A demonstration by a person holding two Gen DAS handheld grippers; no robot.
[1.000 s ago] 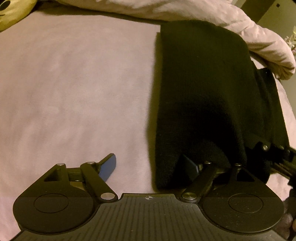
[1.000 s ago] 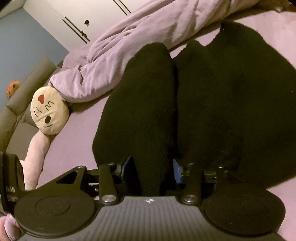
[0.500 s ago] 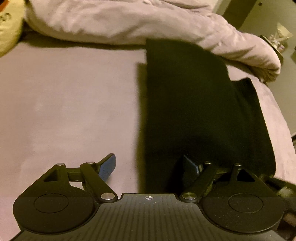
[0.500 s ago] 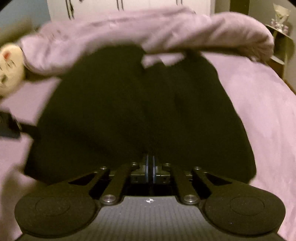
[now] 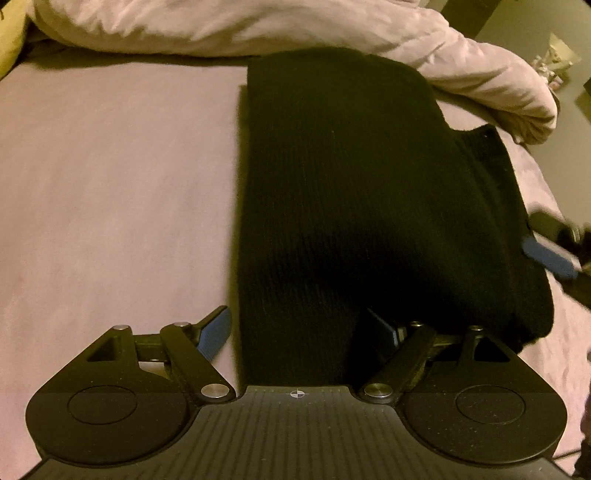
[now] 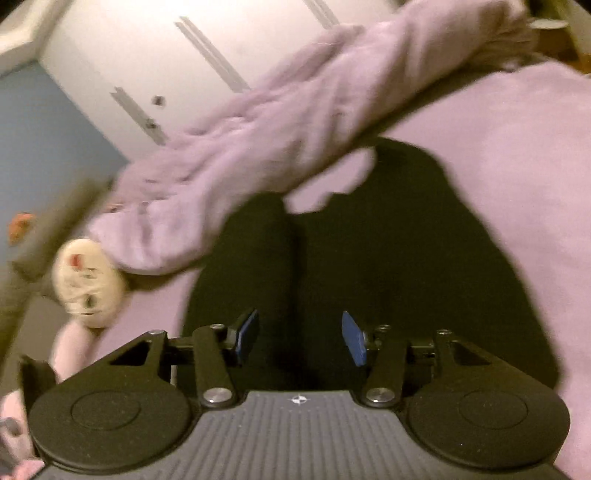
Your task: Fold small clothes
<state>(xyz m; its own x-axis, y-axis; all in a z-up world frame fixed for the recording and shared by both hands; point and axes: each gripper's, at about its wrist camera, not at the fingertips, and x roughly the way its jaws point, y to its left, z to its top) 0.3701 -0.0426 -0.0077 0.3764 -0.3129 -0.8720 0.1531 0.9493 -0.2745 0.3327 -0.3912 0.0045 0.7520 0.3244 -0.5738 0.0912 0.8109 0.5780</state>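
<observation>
A black knit garment (image 5: pixel 351 192) lies folded lengthwise on the pink bed sheet (image 5: pixel 110 203). My left gripper (image 5: pixel 299 332) is open, its jaws straddling the garment's near left edge; the right finger sits under or against the cloth. My right gripper (image 6: pixel 299 336) is open and empty above the garment (image 6: pixel 388 258); its blue pad also shows at the right edge of the left wrist view (image 5: pixel 546 254), beside the garment's right edge.
A crumpled pink duvet (image 5: pixel 295 29) lies along the far side of the bed, touching the garment's far end. A round cream emoji pillow (image 6: pixel 88 284) lies at the left in the right wrist view. White wardrobe doors (image 6: pixel 166 55) stand behind.
My right gripper shut on the garment, swung it over, then opened and let go. The garment now lies flat and folded. The left gripper stayed open at the near edge.
</observation>
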